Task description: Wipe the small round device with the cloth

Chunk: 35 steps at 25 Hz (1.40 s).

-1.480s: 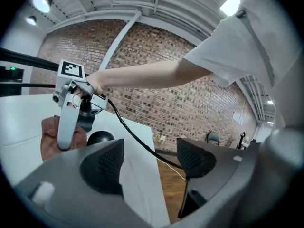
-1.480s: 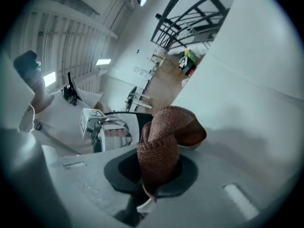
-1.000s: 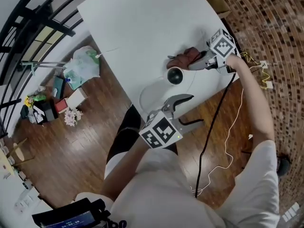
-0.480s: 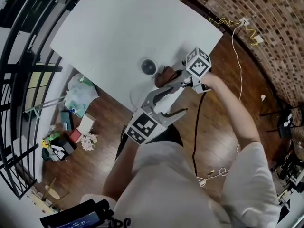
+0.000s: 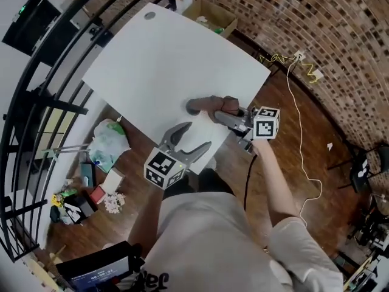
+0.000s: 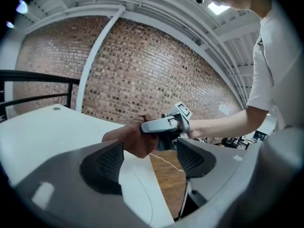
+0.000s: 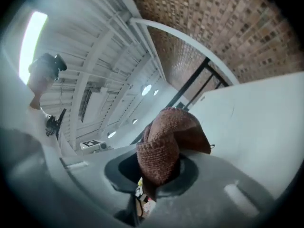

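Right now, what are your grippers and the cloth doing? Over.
Right gripper shut on cloth. Cloth at small round device. Left gripper open, empty. Nothing blocking.

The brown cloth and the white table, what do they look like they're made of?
Cloth: knitted or coarsely woven yarn, perhaps wool or cotton; a ribbed, looped texture shows, matte reddish brown. Table: smooth white top, probably laminate or painted board; flat, even, seamless surface with little shine.

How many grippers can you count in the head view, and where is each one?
2. The left gripper hangs open and empty at the near edge of the table. The right gripper, beside it, grips the brown cloth above the tabletop. None seem hidden.
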Tool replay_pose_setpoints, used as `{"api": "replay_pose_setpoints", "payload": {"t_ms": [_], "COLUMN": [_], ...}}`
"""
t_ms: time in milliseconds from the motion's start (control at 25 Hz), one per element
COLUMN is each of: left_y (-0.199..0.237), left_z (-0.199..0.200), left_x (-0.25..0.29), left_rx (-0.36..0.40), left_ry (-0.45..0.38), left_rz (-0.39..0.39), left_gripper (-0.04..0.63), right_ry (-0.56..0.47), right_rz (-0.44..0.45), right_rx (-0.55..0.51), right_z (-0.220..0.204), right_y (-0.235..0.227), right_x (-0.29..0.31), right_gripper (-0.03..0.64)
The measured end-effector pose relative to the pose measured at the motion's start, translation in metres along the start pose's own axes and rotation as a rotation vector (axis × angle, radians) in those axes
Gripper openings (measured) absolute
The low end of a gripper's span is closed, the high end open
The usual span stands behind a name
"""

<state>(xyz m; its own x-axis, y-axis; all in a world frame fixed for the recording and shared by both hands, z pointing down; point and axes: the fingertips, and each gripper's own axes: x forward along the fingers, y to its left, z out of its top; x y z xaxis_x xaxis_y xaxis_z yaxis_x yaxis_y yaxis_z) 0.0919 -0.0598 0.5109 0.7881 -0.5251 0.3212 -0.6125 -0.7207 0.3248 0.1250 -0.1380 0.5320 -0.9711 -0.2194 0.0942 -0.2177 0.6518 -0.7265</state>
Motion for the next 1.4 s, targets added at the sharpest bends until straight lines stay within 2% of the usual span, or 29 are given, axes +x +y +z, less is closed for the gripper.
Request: {"api": "replay_pose_setpoints", "payload": {"t_ms": [120,280,360,520,640,920,1120,1240,1400], "left_y": [0.01,0.019,0.021,0.009,-0.006,-0.043,-0.081,-0.088,-0.103], "left_z": [0.032,0.068,0.089,0.108,0.106,0.072,0.063,0.07,0.073], "left_x": [-0.02,-0.056,-0.068,-0.108,-0.144,-0.221,-0.258,-0.26,-0.258], "left_rx": [0.022,0.056,0.096,0.179,0.216,0.232,0.302,0.3,0.29], "left_ry": [-0.079,-0.193,-0.247,-0.321,-0.354,-0.352,-0.374,-0.384,-0.387], "left_rz": [0.104,0.294,0.333,0.328,0.308,0.193,0.181,0.182,0.225], "left_gripper": [0.364,0.365,0.365,0.365,0.362,0.345,0.345,0.344,0.342], "right_ry": [-0.086,-0.241,-0.306,-0.354,-0.393,-0.514,-0.524,-0.529,-0.519], "right_rz": [-0.057,-0.136,-0.212,-0.396,-0.493,-0.713,-0.787,-0.821,-0.832], "right_rx": [-0.134,-0.282,-0.369,-0.55,-0.628,-0.601,-0.6,-0.618,-0.649], "right_z": [0.021,0.041,0.054,0.045,0.026,-0.037,-0.078,-0.071,-0.066], "right_y": [0.035,0.091,0.116,0.175,0.221,0.301,0.345,0.354,0.362], "right_x": [-0.008,-0.022,-0.028,-0.019,-0.01,0.003,0.005,0.001,-0.017], "right_gripper": [0.026,0.026,0.026,0.026,0.029,0.03,0.029,0.029,0.029]}}
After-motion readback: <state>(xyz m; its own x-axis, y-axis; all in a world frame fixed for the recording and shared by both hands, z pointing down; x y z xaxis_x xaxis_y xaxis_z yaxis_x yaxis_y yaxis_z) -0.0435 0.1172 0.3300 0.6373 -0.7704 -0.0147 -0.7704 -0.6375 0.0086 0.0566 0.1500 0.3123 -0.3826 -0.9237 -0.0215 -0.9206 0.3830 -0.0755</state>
